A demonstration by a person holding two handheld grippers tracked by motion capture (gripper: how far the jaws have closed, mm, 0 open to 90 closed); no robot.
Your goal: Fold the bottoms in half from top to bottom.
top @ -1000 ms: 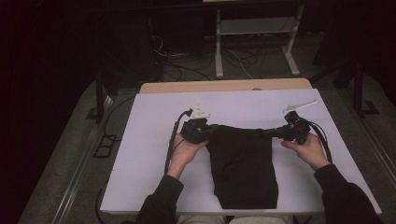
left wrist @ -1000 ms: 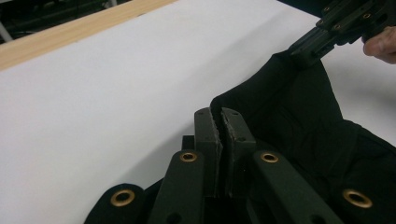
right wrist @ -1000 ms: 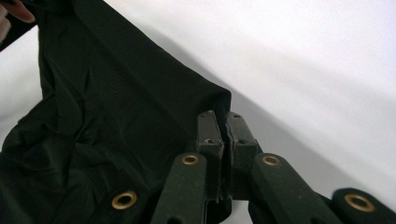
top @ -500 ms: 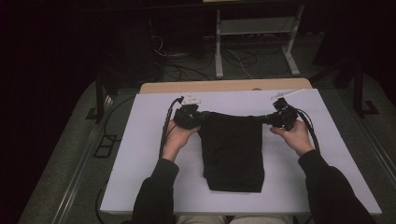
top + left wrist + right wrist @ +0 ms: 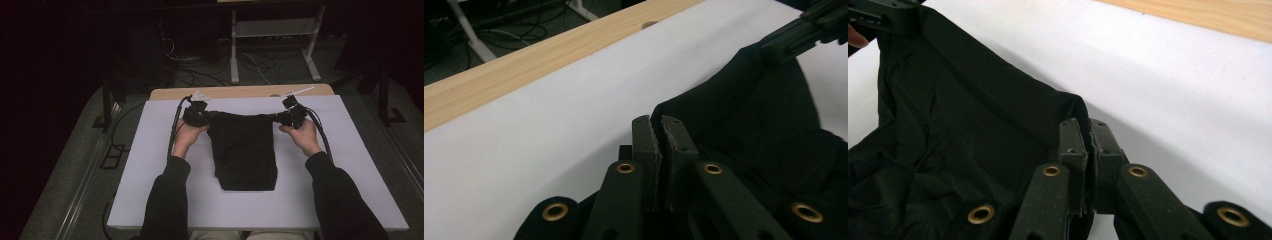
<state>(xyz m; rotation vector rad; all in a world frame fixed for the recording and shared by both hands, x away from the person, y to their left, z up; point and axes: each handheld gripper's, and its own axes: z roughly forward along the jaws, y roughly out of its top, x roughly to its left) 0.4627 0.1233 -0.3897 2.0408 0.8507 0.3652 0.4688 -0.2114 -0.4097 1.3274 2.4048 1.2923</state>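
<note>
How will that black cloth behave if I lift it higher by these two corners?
Probably floppy: the black cloth dips between the left gripper and right gripper, both shut on its far corners. Its wrinkles suggest thin, light fabric. Its near end would likely drag over the white table cover rather than slide stiffly.

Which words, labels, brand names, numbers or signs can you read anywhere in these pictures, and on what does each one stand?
None can be read.
The folded black fabric garment shows no tag or print.
The white sheet covering the table and the pale wooden table edge are blank.
The left tool and right tool show brass eyelets but no lettering.
</note>
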